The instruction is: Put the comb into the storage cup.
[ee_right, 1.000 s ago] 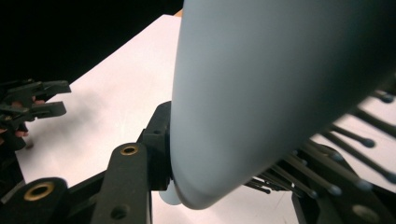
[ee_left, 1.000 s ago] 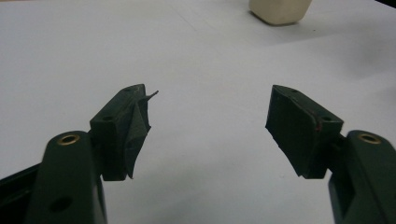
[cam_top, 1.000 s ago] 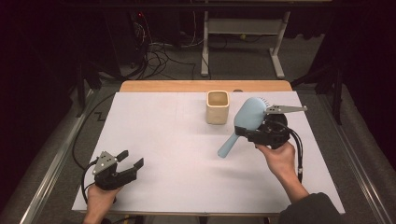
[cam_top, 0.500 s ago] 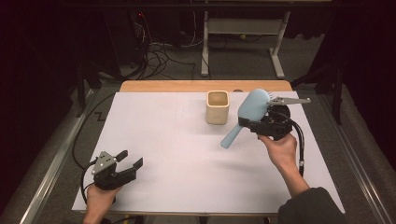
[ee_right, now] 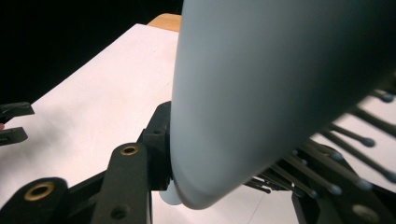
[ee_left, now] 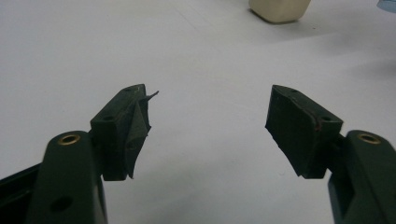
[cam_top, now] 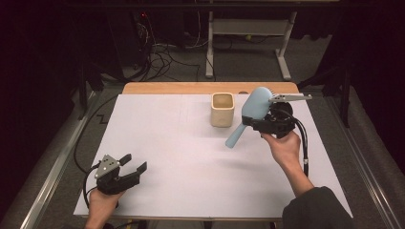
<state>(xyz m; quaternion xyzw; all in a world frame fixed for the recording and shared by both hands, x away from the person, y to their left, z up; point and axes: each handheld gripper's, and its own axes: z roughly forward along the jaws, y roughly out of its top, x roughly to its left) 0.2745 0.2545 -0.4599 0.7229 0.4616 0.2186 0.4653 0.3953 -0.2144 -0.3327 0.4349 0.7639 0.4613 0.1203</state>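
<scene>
Holding a light-blue hairbrush [cam_top: 251, 110] aloft just right of the beige cup [cam_top: 222, 109]: right hand-held gripper [cam_top: 264, 123], clamped. Left hand-held gripper [cam_top: 133, 166]: jaws wide, empty, well apart from cup.

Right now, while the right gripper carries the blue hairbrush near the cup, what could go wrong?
The right gripper clamps the hairbrush at its wide head, so the long handle hangs free and could swing into the beige cup and tip it. The jaws press on bristles, so the brush might slip.
</scene>
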